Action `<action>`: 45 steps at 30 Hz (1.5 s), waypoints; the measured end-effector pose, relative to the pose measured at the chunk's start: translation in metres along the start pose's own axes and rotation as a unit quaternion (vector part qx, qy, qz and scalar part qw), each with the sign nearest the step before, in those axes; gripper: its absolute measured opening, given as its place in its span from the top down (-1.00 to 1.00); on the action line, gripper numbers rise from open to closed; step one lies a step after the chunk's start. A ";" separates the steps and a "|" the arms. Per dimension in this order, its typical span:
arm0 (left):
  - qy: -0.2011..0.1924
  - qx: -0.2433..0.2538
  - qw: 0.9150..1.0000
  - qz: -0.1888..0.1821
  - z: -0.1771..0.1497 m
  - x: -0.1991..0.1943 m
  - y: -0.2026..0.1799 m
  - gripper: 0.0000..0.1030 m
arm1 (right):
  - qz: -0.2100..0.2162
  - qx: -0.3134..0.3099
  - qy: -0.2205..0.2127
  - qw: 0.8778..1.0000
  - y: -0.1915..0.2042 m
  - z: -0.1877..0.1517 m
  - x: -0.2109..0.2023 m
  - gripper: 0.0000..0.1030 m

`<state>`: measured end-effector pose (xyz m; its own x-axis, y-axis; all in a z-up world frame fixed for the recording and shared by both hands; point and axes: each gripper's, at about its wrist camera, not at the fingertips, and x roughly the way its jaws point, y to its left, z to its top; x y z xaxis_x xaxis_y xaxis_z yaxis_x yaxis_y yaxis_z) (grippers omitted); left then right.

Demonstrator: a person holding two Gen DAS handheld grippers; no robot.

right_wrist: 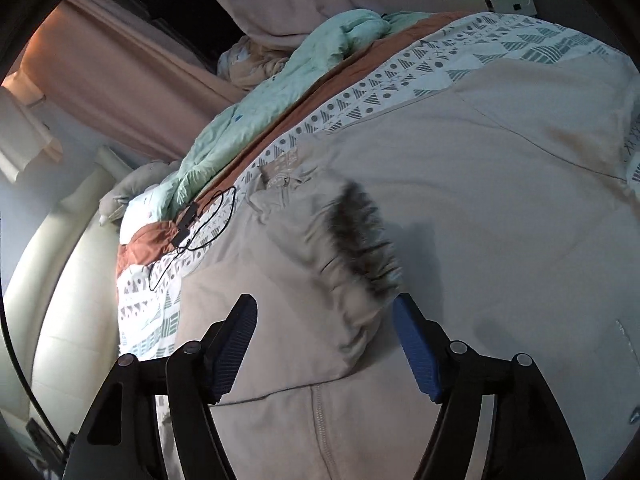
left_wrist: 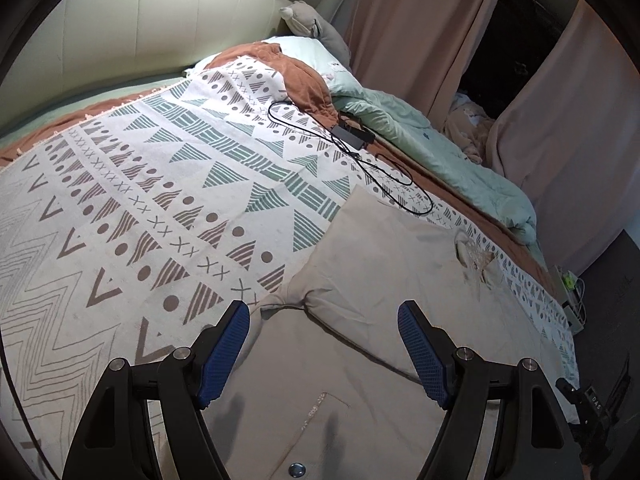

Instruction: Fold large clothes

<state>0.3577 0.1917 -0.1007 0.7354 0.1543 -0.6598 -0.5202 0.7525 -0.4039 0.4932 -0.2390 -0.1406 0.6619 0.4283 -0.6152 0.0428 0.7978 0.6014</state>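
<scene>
Beige coat (right_wrist: 460,184) on patterned bedspread (left_wrist: 132,200) — spread flat.

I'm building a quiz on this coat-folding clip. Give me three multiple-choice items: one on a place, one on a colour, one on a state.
1. Where does the black cable lie?
A. on the patterned blanket
B. on the floor
C. on the coat

2. What colour are the pads of both grippers?
A. red
B. blue
C. white

3. How do the right gripper's jaws stand?
A. shut on the fur trim
B. shut on nothing
C. open

Answers:
1 A: the black cable loops over the patterned blanket, beyond the coat.
2 B: the pads are blue in both views.
3 C: the right gripper has its jaws apart, clear of the fur trim.
</scene>
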 end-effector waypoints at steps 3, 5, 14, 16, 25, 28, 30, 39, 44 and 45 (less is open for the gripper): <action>0.004 0.007 1.000 0.006 -0.004 0.010 -0.003 -0.51 | 0.001 0.010 0.022 1.000 -0.014 -0.003 0.009 -0.37; 0.008 0.009 1.000 0.006 -0.006 0.018 -0.004 -0.51 | -0.005 0.017 0.048 0.999 -0.022 -0.005 0.024 -0.25; 0.024 0.029 0.999 0.023 -0.002 0.058 0.002 -0.34 | 0.005 0.040 0.102 0.994 -0.038 -0.009 0.086 0.72; 0.035 0.024 0.999 0.029 -0.001 0.066 0.007 -0.29 | 0.003 0.034 0.095 0.995 -0.041 -0.006 0.094 0.77; 0.032 0.007 0.999 0.025 0.004 0.057 0.006 -0.30 | -0.011 0.043 0.092 0.995 -0.043 0.002 0.099 0.36; 0.026 0.008 1.000 0.008 0.002 0.045 -0.003 -0.45 | -0.005 0.049 0.077 0.996 -0.045 0.005 0.080 -0.22; 0.014 0.016 1.000 0.002 0.001 0.034 -0.011 -0.72 | -0.013 0.045 0.058 0.997 -0.046 0.009 0.063 -0.22; -0.019 0.047 0.998 -0.037 -0.009 -0.003 -0.056 -0.86 | -0.021 0.070 -0.018 0.997 -0.085 0.038 -0.017 -0.22; -0.026 0.083 0.996 -0.035 -0.022 -0.008 -0.082 -0.86 | -0.040 0.067 -0.064 0.995 -0.115 0.061 -0.057 -0.22; -0.024 0.088 0.995 -0.035 -0.026 -0.007 -0.086 -0.86 | -0.044 0.069 -0.070 0.994 -0.121 0.065 -0.063 -0.22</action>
<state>0.3864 0.1093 -0.0780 0.7900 0.1243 -0.6004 -0.3853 0.8624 -0.3283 0.4950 -0.3904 -0.1419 0.7486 0.2886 -0.5970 0.2008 0.7594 0.6189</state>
